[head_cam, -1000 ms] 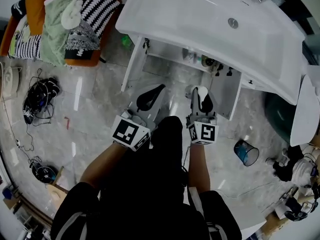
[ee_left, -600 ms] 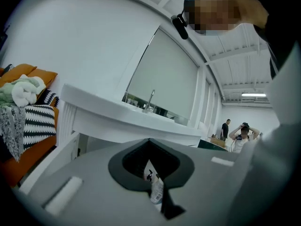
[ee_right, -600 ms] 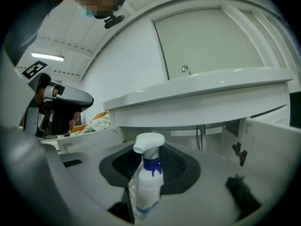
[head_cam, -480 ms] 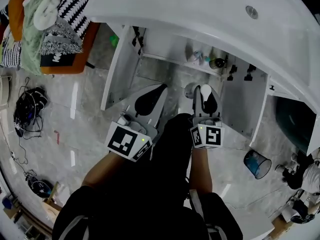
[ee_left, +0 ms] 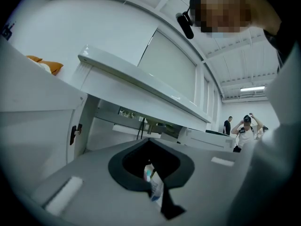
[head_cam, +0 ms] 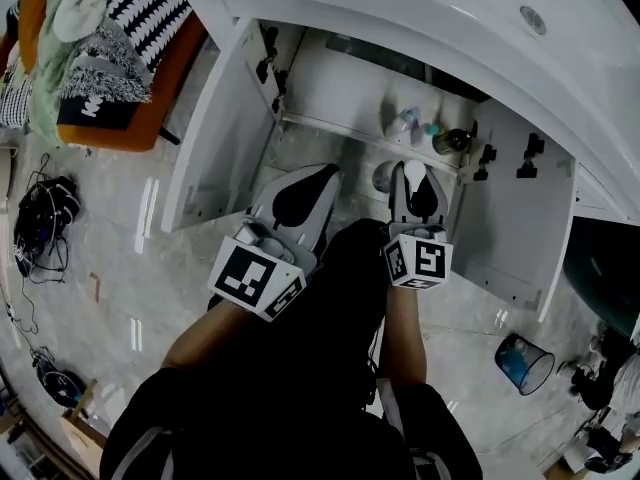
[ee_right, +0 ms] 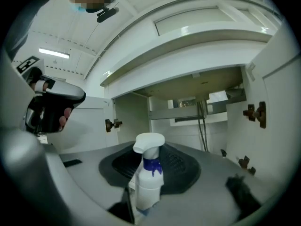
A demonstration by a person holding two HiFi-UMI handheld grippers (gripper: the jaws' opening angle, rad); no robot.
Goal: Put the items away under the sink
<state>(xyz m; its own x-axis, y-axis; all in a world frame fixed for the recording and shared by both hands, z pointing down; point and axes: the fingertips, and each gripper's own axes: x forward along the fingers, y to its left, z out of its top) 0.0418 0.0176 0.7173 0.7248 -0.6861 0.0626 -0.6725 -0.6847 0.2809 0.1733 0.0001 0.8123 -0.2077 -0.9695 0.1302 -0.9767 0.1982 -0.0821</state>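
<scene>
Spray bottle point(ee_right: 148, 173) stands clamped low in the right gripper point(head_cam: 412, 190), facing the open under-sink cabinet point(head_cam: 340, 88). The left gripper point(head_cam: 305, 193) pinches a small tube point(ee_left: 155, 185). The tall sprayer head could topple the bottles point(head_cam: 420, 128) at the shelf's edge.

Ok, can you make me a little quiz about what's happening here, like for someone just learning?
1. True or false: both cabinet doors under the sink stand open.
2. What does the right gripper hold? A) a sponge B) a spray bottle C) a cup
3. Which gripper is shut on the small white tube?
Key: 1 true; 2 B; 3 the left gripper.
</scene>
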